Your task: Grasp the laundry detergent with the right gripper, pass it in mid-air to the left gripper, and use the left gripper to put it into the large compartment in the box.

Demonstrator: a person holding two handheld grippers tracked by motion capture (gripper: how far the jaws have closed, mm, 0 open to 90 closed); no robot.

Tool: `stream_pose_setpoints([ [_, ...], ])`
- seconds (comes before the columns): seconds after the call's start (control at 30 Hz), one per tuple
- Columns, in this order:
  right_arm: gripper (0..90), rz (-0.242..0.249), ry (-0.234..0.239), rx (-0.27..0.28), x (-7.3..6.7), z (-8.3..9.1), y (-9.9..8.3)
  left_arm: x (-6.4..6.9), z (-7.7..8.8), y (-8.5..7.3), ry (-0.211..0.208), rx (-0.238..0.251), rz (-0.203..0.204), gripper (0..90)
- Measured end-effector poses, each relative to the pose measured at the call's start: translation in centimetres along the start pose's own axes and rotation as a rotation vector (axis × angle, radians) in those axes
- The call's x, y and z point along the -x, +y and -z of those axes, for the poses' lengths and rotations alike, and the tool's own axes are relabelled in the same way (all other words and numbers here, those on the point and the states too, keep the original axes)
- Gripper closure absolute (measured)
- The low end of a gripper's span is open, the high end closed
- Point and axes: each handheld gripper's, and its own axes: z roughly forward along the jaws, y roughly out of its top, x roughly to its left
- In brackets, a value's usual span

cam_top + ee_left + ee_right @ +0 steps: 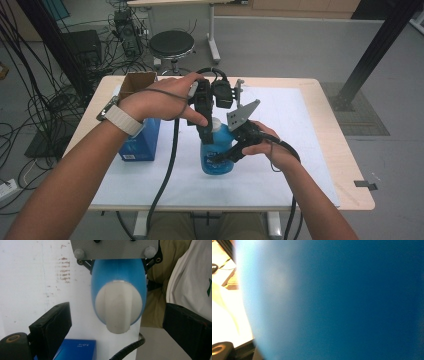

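Here a blue bottle with a white cap stands upright near the middle of the white sheet that covers the table, just right of a blue box whose brown flaps are open. The right gripper comes in from the right side of the bottle and is pinched on its body, with the person's right hand behind it and the grey three-cornered plate standing above the bottle's shoulder. In the right gripper view the blue wall of the bottle sits close against the lens, blurred, with a strip of bright table at the left edge. The left gripper hangs over the top of the bottle, pointing down, held by the left hand, which wears a pale watch strap at the wrist. In the left gripper view its two black jaws are spread wide, one on each side of the white cap, and neither touches it; the cap sits between them with clear gaps on both sides. The same view shows the blue shoulder of the bottle under the cap, the grey plate of the other gripper beyond it, and a corner of the blue box at the bottom.
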Motion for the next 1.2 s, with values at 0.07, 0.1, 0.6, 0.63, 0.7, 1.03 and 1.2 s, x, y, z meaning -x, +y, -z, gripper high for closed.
stream_pose_setpoints([
  [0.07,42.8,-0.001,0.001,0.0,-0.01,0.0,-0.01,0.0,0.02,-0.03,-0.001,-0.002,0.0,9.0],
  [0.1,42.8,-0.001,0.001,-0.001,0.0,0.0,-0.01,-0.02,0.01,-0.04,0.0,-0.004,0.0,9.0],
  [0.6,42.8,-0.003,0.004,-0.004,0.07,-0.01,-0.03,-0.09,-0.2,-0.01,0.003,-0.004,0.003,9.0],
  [0.63,42.8,-0.004,0.004,-0.003,0.06,-0.03,-0.03,-0.11,-0.23,-0.01,0.003,-0.003,0.002,8.9],
  [0.7,42.8,-0.004,0.003,-0.003,0.06,-0.03,-0.04,-0.12,-0.25,-0.01,0.004,-0.001,0.005,8.8],
  [1.03,42.8,-0.006,0.004,-0.003,0.08,0.04,-0.05,-0.11,-0.33,0.03,0.007,-0.001,0.006,8.8],
  [1.2,42.8,-0.004,0.003,-0.002,0.04,0.04,0.02,-0.05,-0.35,0.08,0.006,0.002,0.007,8.8],
])
